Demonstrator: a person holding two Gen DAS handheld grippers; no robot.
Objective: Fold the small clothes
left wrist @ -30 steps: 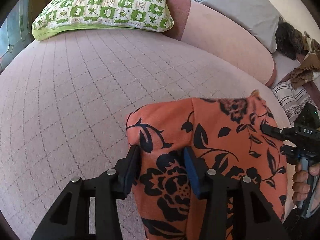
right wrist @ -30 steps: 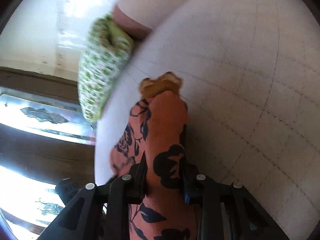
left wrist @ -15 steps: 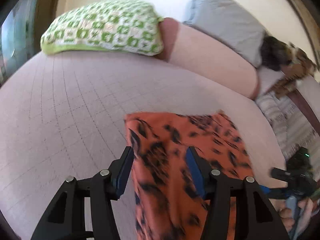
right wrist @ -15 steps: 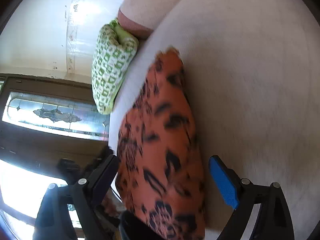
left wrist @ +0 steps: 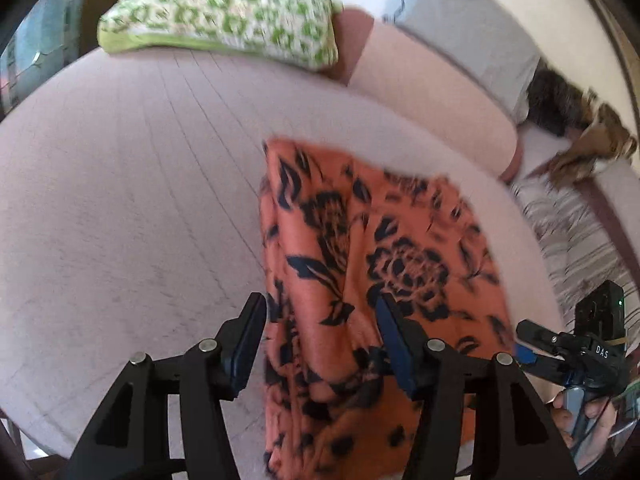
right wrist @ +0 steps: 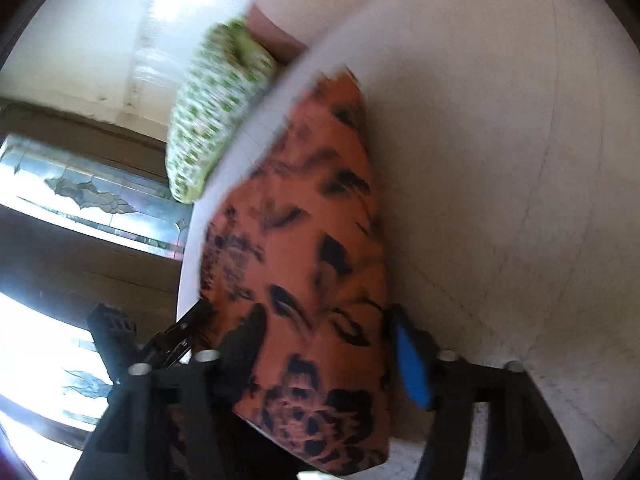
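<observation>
Wide pink quilted bedspread (left wrist: 120,208) underfoot, stitched in a grid, carrying everything. Up at the head, a green-and-white patterned pillow (left wrist: 224,12), then a grey pillow (left wrist: 472,36) to its right, well apart from the work. Nearer, spread flat on the quilt at the near edge, an orange garment with a black floral print (left wrist: 372,264), folded into a rough rectangle with its near end drooping over the bed edge; same cloth in the right wrist view (right wrist: 304,264), blurred. Left gripper (left wrist: 320,344) poised over the cloth's left portion, jaws parted, blue pads clear of the fabric, nothing pinched. Right gripper (right wrist: 324,356) straddling the near end, jaws likewise spread and gripping nothing, as far as the blur allows. Probably between folds here. For a clean next fold: go low, pinch both near corners at matching height, take all layers in the bite, lift together, carry evenly toward the far edge, lay down without dragging the bottom layer. One readable mark only: "DAS" in white on the right gripper's black body (left wrist: 600,352); no garment label visible.
</observation>
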